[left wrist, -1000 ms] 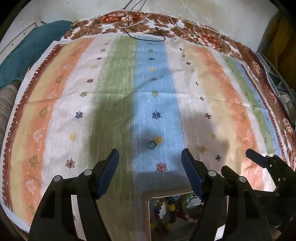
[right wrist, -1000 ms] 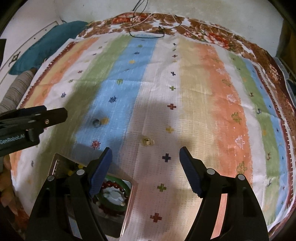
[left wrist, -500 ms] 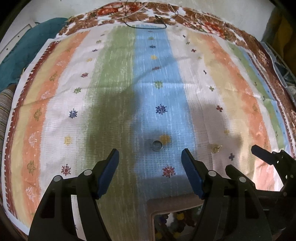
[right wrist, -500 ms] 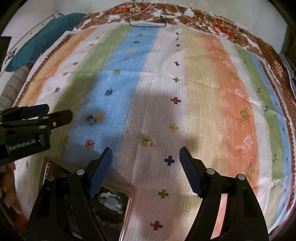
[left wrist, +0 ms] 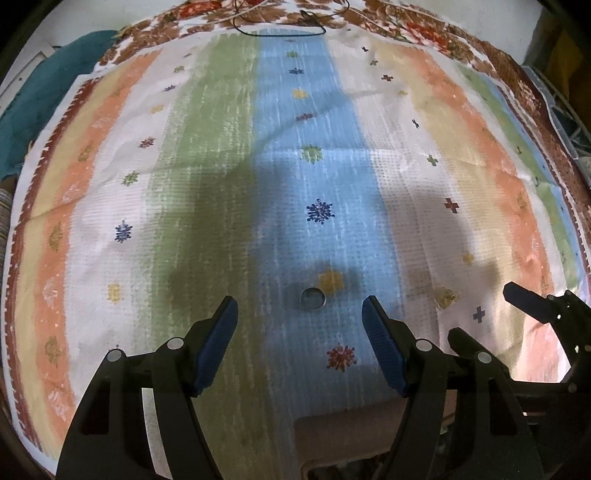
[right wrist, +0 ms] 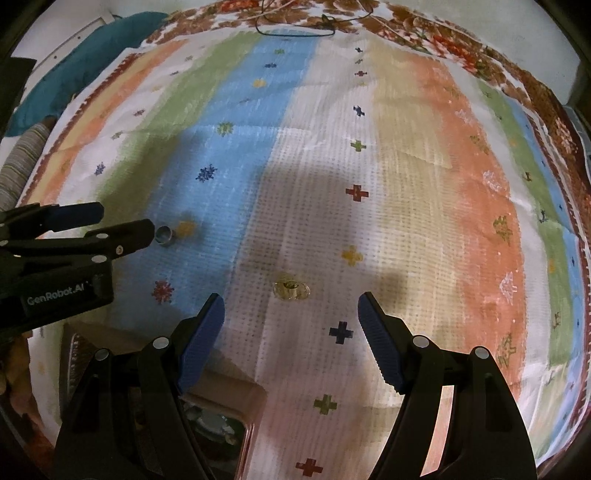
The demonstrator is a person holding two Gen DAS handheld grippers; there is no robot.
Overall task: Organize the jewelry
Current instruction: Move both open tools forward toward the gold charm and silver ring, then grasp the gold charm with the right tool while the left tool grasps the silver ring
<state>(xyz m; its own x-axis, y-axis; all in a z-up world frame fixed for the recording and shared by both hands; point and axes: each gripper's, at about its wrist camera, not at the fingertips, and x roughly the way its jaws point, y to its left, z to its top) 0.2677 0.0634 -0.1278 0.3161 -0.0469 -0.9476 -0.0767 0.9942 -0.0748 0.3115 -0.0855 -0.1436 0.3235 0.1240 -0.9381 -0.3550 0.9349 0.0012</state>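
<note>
A silver ring (left wrist: 313,298) lies on the blue stripe of the striped cloth (left wrist: 221,184). My left gripper (left wrist: 300,314) is open and empty, its jaws on either side of the ring and just short of it. The ring also shows in the right wrist view (right wrist: 165,236), beside the left gripper's fingertips (right wrist: 144,229). A small gold piece of jewelry (right wrist: 291,290) lies on the white stripe. My right gripper (right wrist: 291,314) is open and empty, just short of it. The gold piece shows in the left wrist view (left wrist: 446,296) too.
A jewelry box (right wrist: 236,402) sits at the near edge of the cloth under both grippers, its rim also in the left wrist view (left wrist: 351,417). A black cord (left wrist: 280,31) lies at the far edge. A teal cloth (right wrist: 74,66) lies at the far left.
Both grippers have moved forward and down toward the cloth. The ring and the gold piece now sit closer to the open jaws. The box has slid mostly out of view below.
</note>
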